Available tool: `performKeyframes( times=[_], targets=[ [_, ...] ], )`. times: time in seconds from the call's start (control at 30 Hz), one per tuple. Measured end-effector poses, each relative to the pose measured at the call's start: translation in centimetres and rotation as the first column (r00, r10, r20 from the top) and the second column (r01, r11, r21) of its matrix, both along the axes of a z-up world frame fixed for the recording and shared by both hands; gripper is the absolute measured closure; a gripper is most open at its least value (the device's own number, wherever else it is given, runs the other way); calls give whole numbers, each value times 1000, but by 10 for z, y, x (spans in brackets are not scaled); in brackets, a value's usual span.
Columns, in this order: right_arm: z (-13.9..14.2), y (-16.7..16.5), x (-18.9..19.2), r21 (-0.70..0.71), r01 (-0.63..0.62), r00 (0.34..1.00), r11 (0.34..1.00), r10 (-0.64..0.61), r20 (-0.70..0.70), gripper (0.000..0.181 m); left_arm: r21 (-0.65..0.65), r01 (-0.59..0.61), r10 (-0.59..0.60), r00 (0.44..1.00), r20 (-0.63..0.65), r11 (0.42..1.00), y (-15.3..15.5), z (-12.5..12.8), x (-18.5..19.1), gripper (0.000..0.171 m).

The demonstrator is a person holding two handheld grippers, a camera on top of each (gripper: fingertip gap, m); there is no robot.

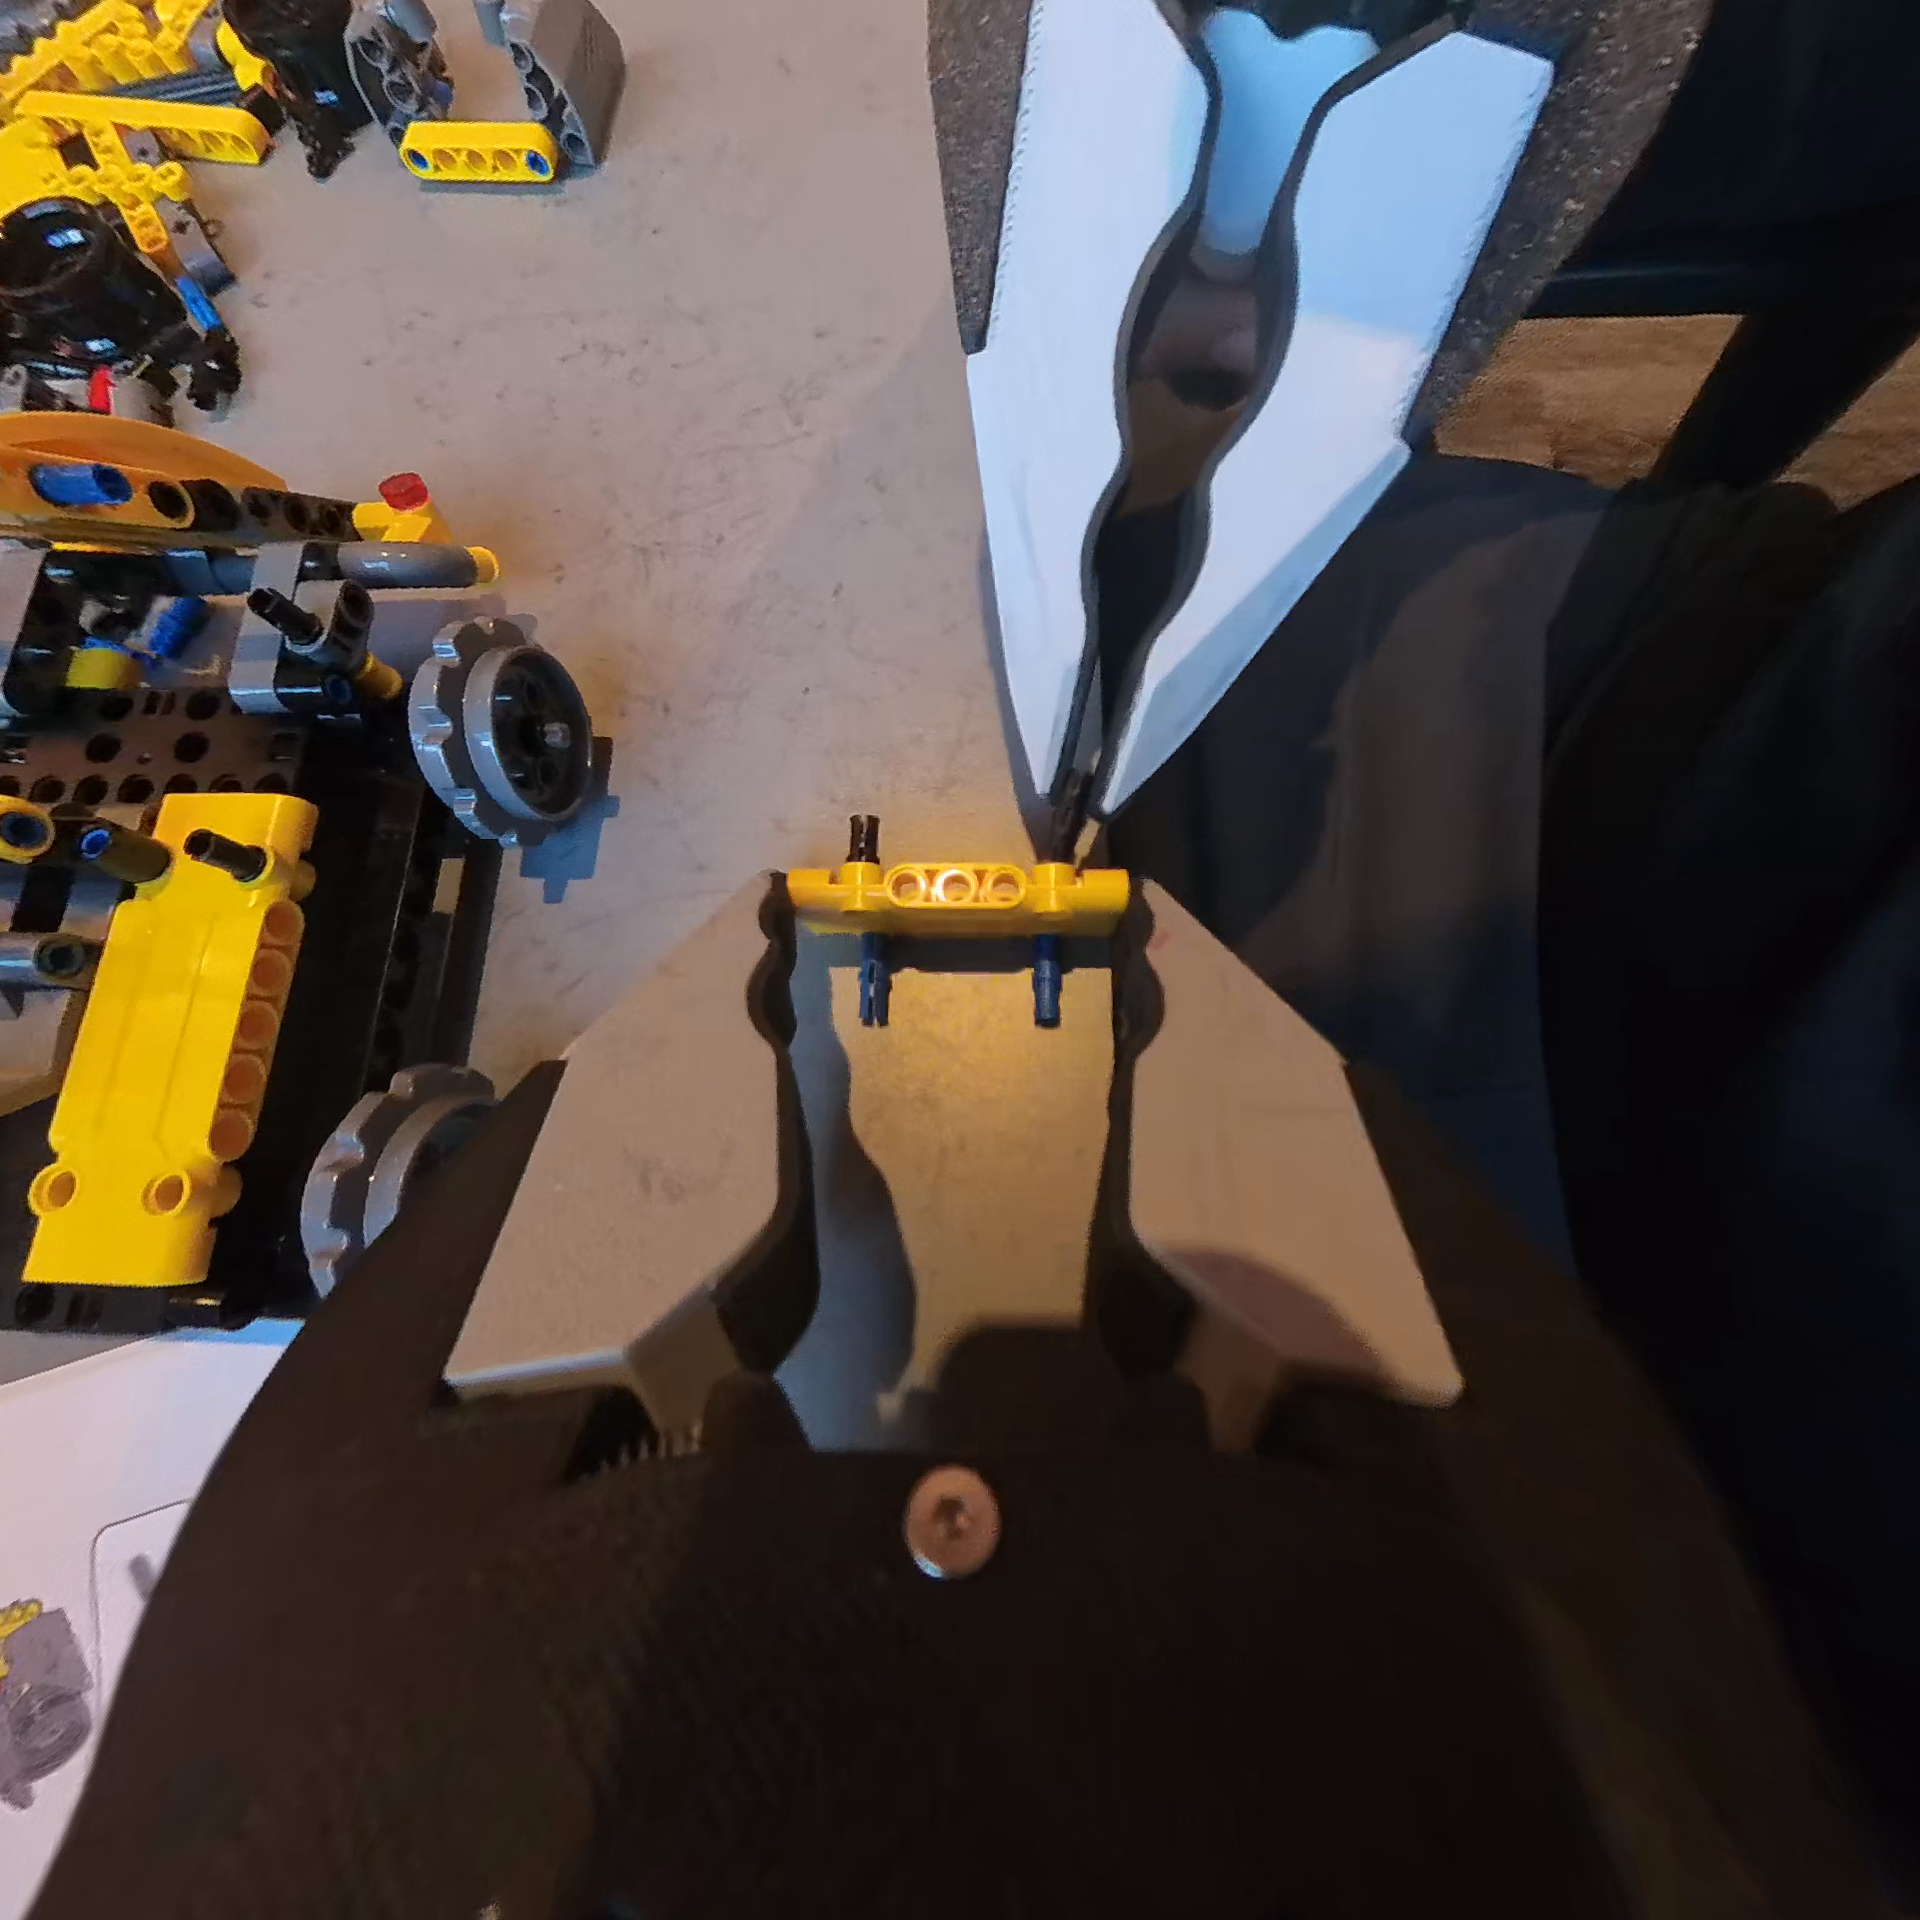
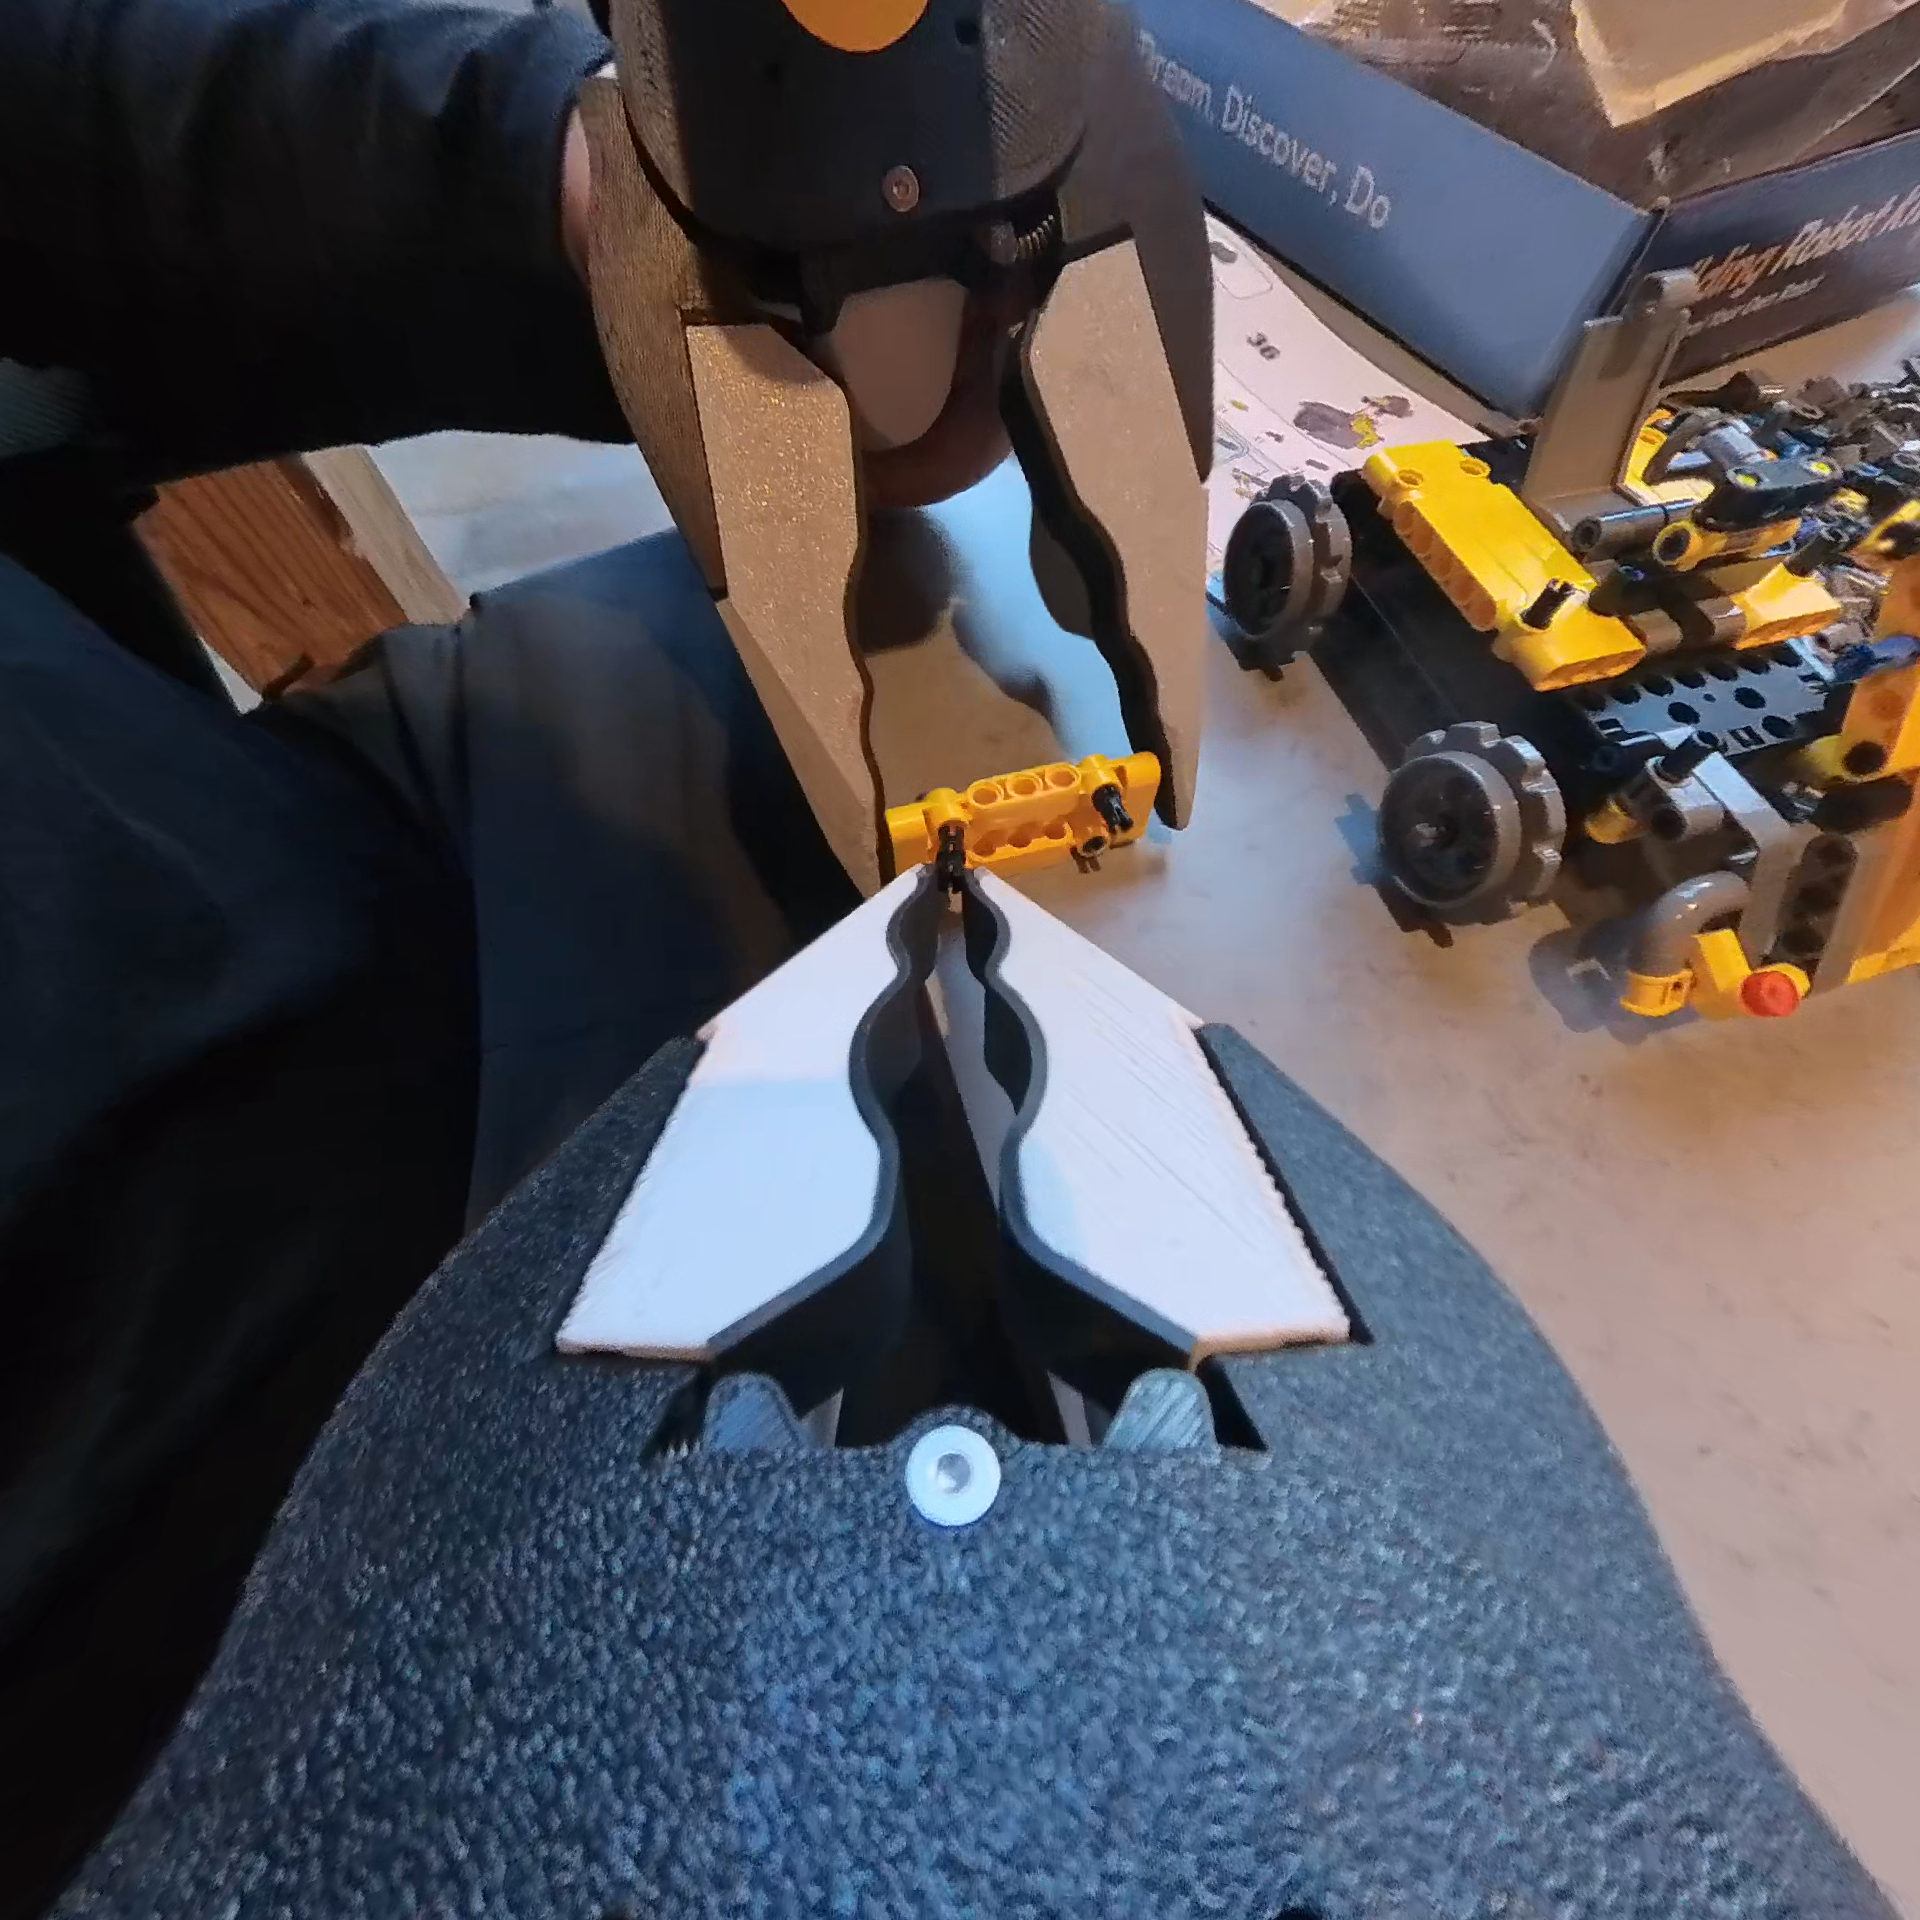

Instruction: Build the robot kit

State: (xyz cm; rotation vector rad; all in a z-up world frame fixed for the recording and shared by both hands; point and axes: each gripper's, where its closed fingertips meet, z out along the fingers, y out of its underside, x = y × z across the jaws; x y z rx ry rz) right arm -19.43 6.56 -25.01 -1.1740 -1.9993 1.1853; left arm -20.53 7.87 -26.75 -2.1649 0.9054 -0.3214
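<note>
My left gripper (image 1: 956, 902) is shut on a short yellow beam (image 1: 956, 888), clamping it by its two ends a little above the table. Two dark blue pins (image 1: 1047, 982) stick out of the beam toward me, and a black pin (image 1: 864, 836) stands on its far left. My right gripper (image 1: 1070, 805), with white fingers, comes in from the far side, shut on a black pin (image 1: 1065, 836) at the beam's right end. In the right wrist view the right gripper (image 2: 948, 885) pinches that black pin (image 2: 951, 852) against the yellow beam (image 2: 1023, 805), which sits between the left gripper's grey fingers (image 2: 790, 582).
A yellow and black tracked vehicle model (image 1: 177, 1039) with grey sprocket wheels (image 1: 509, 727) stands left of the grippers and shows in the right wrist view (image 2: 1558, 623). Loose parts (image 1: 478, 145) lie farther off. An instruction booklet (image 2: 1299, 395), a dark box (image 2: 1455, 208) and a person's dark-clothed leg (image 2: 208, 935) are nearby. Left and right tips are no more than a few centimetres apart.
</note>
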Motion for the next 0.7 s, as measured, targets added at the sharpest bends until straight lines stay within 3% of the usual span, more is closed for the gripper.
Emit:
performKeyframes(
  times=[0.13, 0.7],
  targets=[
    [5, -5, -1, -66, 26, 998, 998, -30, -58, 177, -10, 23, -23, 1000, 10, 1000, -7, 0, -3, 110],
    [1, -18, -7, 24, -6, 996, 1000, 8, -88, 177, -15, 92, -92, 996, 21, 996, -17, 0, -4, 110]
  ],
)
